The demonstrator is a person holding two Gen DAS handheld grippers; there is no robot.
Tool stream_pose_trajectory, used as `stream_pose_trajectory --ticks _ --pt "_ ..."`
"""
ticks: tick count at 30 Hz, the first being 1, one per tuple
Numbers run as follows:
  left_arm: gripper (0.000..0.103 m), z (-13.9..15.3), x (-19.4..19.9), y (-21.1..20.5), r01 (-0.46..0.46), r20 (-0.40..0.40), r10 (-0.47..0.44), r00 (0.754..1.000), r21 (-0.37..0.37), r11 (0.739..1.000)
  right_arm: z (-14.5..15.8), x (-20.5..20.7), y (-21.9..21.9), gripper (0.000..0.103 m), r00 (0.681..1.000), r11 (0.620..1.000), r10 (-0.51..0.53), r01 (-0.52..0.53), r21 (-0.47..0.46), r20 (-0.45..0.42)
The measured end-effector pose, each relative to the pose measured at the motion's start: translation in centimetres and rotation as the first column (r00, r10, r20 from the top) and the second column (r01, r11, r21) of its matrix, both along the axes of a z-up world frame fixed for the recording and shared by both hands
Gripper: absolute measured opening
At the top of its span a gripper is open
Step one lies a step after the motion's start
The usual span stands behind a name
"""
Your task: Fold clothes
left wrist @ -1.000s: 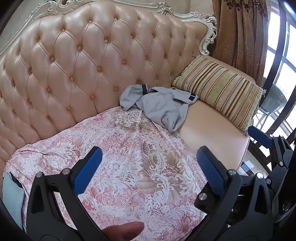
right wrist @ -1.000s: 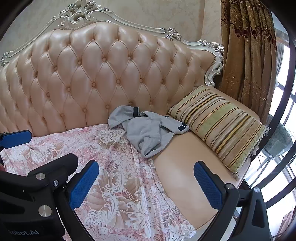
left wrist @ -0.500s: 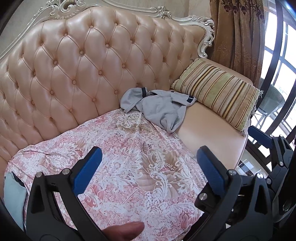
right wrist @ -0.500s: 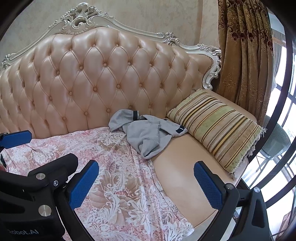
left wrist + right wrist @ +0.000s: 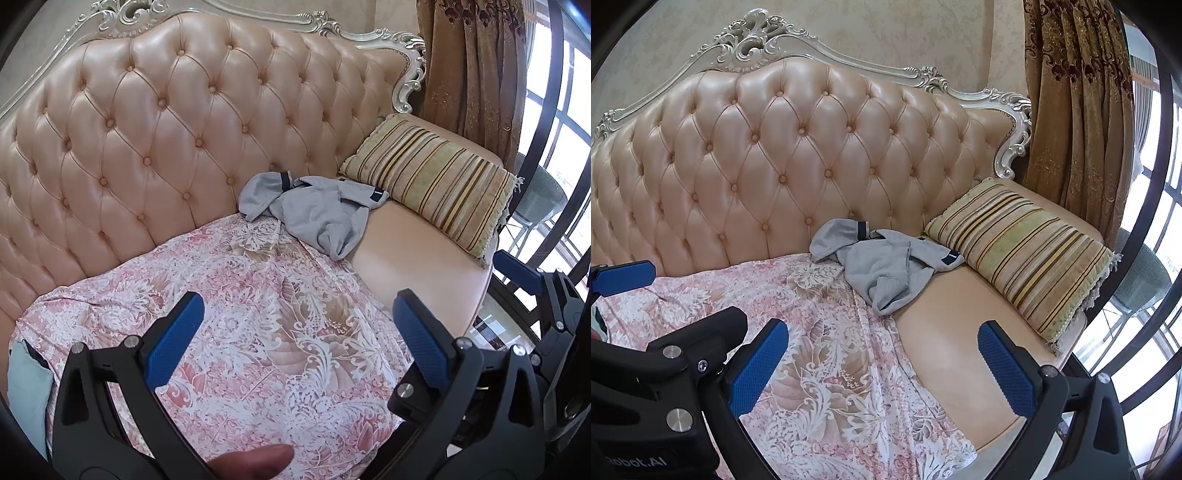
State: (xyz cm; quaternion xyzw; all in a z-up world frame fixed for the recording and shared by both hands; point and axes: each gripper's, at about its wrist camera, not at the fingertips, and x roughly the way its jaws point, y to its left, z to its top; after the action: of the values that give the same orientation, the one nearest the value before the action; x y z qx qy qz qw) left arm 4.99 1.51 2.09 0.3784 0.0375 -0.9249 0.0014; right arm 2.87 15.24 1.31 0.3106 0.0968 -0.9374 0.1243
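Note:
A crumpled grey garment with dark trim lies at the back of the sofa seat, against the tufted backrest and beside a striped cushion. My left gripper hovers open above the floral cover, well short of the garment, nothing between its blue pads. My right gripper is also open and empty, over the cover's right edge and the bare seat. The right gripper's blue tip shows at the right of the left wrist view.
A pink floral cover drapes most of the seat. The striped cushion leans at the right end. Bare leather seat lies between. A curtain and window stand right. A pale blue cloth sits far left.
Both cameras have pulled back and tilted up slightly, so more of the backrest and its carved frame shows. The garment has not moved. Both grippers stay open.

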Motion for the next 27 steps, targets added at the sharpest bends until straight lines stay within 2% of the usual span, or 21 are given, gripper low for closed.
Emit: stream_pose_trajectory --ticks 11,15,19,21,25,27 --pt "0.102 -3.1 -3.5 0.2 0.005 0.053 -0.005 0.999 0.002 1.0 -3.5 -3.5 -0.1 0.103 0.998 1.0 -0.003 0.003 0.009 0.057" --pt "0.102 -5.1 -6.0 -1.0 0.011 0.091 -0.017 0.996 0.065 0.998 -5.4 -5.7 0.2 0.103 0.997 1.0 -0.022 0.021 0.007 0.077" --pt "0.102 -8.0 -10.5 -2.5 0.071 0.163 -0.095 0.982 0.147 0.987 -8.0 -9.6 1.4 0.103 0.99 0.996 -0.086 0.087 -0.002 0.11" --pt "0.102 -9.1 -12.7 -3.1 0.073 0.182 -0.106 0.978 0.179 0.981 -9.2 -12.4 1.7 0.103 0.986 0.995 -0.096 0.098 -0.012 0.137" --pt "0.102 -10.1 -16.7 -4.0 0.118 0.125 -0.145 0.982 0.201 0.972 -10.6 -17.6 1.4 0.103 0.983 0.995 -0.041 0.056 -0.08 0.18" --pt "0.102 -10.6 -18.4 -4.8 0.14 0.113 -0.166 0.98 0.213 0.967 -11.8 -20.9 1.6 0.103 0.972 0.984 0.004 0.038 -0.175 0.233"
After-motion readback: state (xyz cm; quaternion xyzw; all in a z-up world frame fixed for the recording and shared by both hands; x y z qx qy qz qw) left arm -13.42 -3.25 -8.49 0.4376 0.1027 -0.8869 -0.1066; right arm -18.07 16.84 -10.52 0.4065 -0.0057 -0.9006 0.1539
